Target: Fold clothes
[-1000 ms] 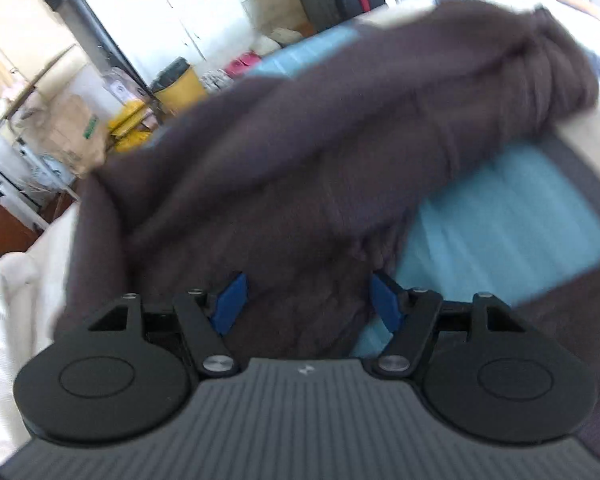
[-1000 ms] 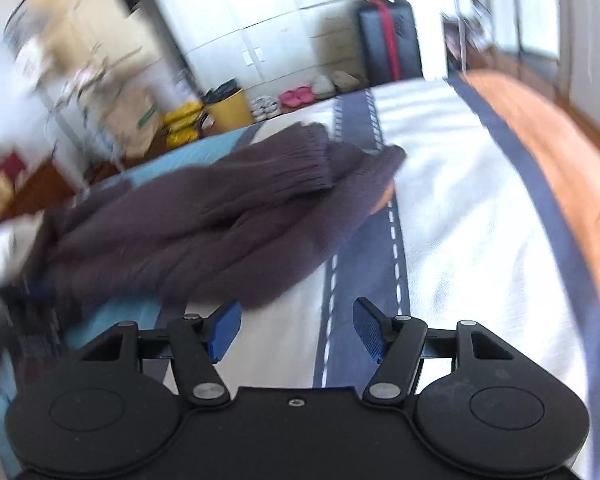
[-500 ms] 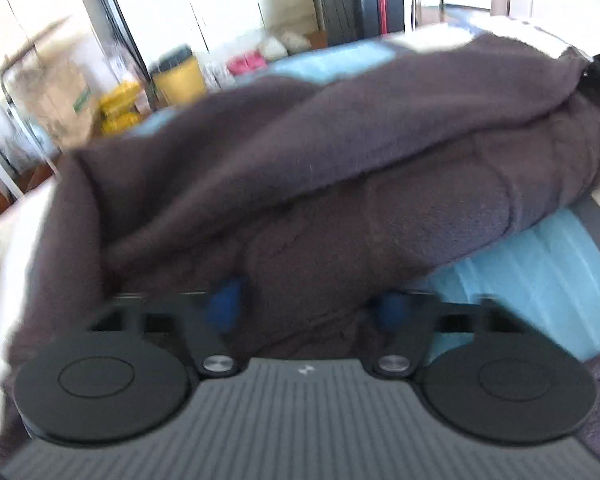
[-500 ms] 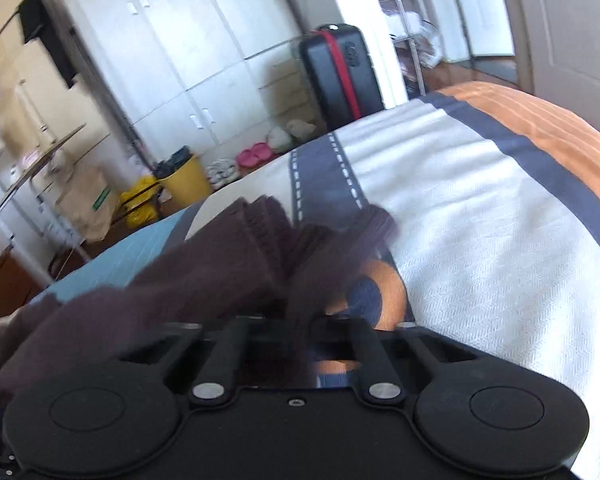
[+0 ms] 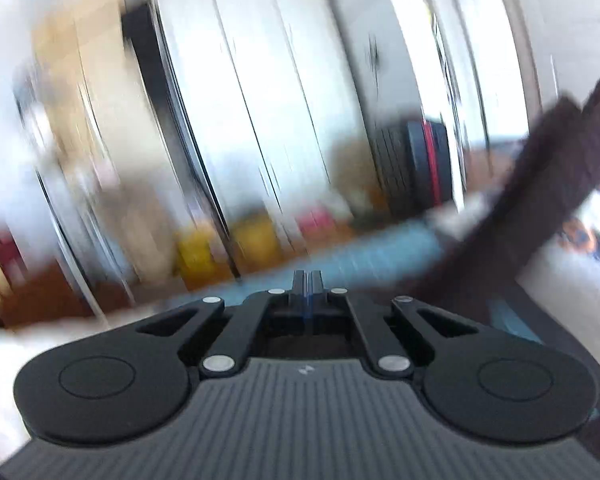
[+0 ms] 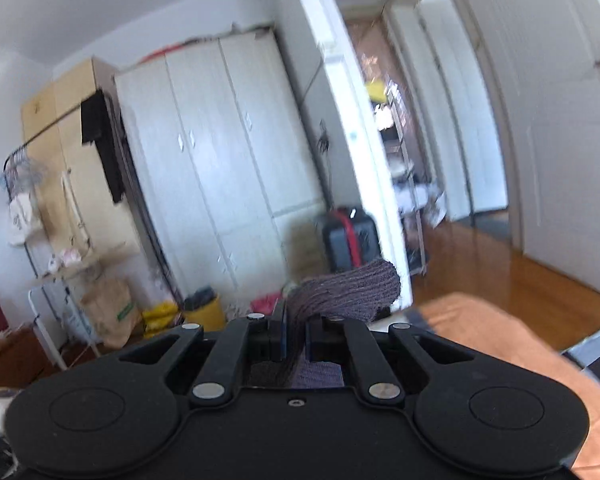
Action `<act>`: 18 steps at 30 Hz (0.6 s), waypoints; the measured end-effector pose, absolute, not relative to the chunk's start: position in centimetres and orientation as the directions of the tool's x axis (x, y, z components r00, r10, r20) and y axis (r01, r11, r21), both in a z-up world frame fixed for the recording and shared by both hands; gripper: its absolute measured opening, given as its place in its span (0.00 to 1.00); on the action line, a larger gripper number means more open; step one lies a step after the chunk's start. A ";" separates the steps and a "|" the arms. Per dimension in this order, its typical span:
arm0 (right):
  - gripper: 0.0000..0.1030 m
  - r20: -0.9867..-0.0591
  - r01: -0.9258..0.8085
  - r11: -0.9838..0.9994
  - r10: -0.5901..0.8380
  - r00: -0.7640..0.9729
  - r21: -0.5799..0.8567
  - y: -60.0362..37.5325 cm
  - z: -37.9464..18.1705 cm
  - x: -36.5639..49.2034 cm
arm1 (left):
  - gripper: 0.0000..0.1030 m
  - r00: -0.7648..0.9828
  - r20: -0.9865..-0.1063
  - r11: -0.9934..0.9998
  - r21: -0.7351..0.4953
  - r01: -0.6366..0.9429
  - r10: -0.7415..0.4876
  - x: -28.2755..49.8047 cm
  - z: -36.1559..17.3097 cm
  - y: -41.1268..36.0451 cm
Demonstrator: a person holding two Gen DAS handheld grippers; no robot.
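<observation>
A dark brown knit sweater (image 6: 352, 288) sticks up out of my right gripper (image 6: 296, 336). Its jaws are closing and the pads press on the ribbed edge, lifted off the bed. In the blurred left wrist view the same sweater (image 5: 552, 168) runs as a taut dark band from the upper right down behind the gripper body. My left gripper (image 5: 307, 280) is closing, its blue pads meeting, and no cloth shows between the tips. Whether it holds any cloth lower down is hidden.
The bed cover shows blue (image 5: 380, 248) ahead of the left gripper and orange (image 6: 480, 328) under the right one. Beyond stand a white wardrobe (image 6: 220, 160), a black suitcase with a red stripe (image 6: 348, 240), a yellow bin (image 6: 204, 312), a cluttered rack (image 6: 60, 272) and an open doorway (image 6: 400, 160).
Both grippers went from open to shut and rose, tipping up from the bed toward the room. The right one took hold of the sweater's edge and lifted it.
</observation>
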State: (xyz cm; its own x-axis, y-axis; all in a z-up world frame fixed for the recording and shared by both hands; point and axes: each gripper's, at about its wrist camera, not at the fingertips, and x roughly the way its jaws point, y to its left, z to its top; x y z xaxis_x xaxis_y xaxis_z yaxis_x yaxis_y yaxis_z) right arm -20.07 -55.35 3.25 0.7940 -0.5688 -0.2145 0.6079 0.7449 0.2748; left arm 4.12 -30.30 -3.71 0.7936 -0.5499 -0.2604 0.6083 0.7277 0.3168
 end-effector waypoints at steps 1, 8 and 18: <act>0.08 -0.211 0.610 0.741 -0.573 0.792 0.279 -55.1 3.5 -20.8 | 0.00 0.786 -0.257 0.715 0.326 0.618 -0.563 3.6 -3.2 -30.1; 0.08 -0.295 0.743 0.647 -0.685 0.666 0.173 -55.0 0.1 -25.8 | 0.04 0.672 -0.465 0.624 0.282 0.729 -0.576 4.3 -6.4 -30.6; 0.21 -0.804 0.827 0.561 -0.499 0.325 -0.014 -58.1 -9.6 -24.5 | 0.44 0.711 -0.580 0.779 0.196 0.595 -0.397 10.2 -7.2 -27.2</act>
